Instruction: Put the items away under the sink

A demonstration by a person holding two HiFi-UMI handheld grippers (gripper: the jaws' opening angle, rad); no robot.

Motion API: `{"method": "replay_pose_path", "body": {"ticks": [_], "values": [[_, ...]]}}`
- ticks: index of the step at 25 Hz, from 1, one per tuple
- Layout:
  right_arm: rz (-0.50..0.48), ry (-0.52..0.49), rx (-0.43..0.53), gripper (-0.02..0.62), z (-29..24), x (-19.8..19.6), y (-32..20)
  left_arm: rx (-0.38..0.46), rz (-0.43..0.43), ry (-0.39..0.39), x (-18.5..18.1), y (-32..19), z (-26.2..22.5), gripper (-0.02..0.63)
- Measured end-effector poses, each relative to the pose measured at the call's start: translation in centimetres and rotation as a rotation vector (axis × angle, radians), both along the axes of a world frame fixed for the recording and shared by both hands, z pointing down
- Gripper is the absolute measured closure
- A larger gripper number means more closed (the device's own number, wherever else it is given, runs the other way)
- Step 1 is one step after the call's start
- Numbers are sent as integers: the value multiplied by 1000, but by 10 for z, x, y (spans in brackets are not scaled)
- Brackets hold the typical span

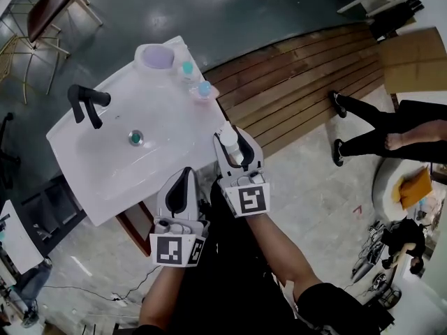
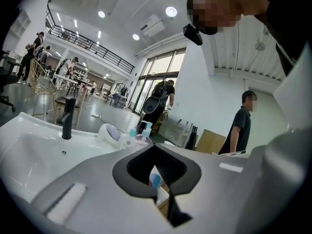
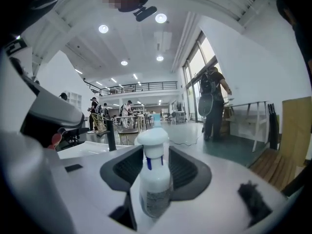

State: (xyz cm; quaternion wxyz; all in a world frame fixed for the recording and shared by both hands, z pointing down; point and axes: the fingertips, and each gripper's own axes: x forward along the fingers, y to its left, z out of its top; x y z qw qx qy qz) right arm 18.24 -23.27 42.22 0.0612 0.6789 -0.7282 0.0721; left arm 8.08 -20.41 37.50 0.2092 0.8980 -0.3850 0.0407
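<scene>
The right tongs (image 1: 239, 141) lie almost level and their jaws stand wide apart, one on each side of a white bottle (image 3: 155, 179). In the right gripper view a strip of the ribbed pads (image 3: 184, 170) shows free beside the bottle, so I judge that they do not press on it yet. The bottle stands upright between the jaws, which suits a thing that rests on its own foot and not in a grip. The foot itself is hidden under the tongs, but it seems to be on the corner of the sink (image 1: 164, 128) nearest to these tongs. I think the jaws are placed around the body, below the neck, because there the sides are straight and a squeeze would hold the bottle without tipping it. The left tongs (image 1: 184, 176) are closed, tips together, and carry nothing. They hang to the left of the right tongs and a little behind them, at the near edge of the sink, perhaps kept free for whatever must be opened below. Ahead of the right tongs, along the same side of the sink, stand two small bottles (image 1: 187, 68) with teal caps and beyond them a lavender bowl (image 1: 155, 56). A black faucet (image 1: 84, 103) is ahead and to the left of the left tongs. The white bottle is slim, with a broad rounded white cap, a narrow neck with a blue mark, and a grey label whose print is too small to read.
</scene>
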Motion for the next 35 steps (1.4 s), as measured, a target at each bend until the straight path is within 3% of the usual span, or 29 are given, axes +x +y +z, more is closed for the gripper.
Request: {"method": "replay_pose_path", "body": {"ticks": [8,35], "values": [[-4,31,21,466,-7,-1,0,1,-9,-4,0,-4,-3,600],[-46,56,7,483,-12,-8,9,9,-31,2,-10,5,-9,600]]}}
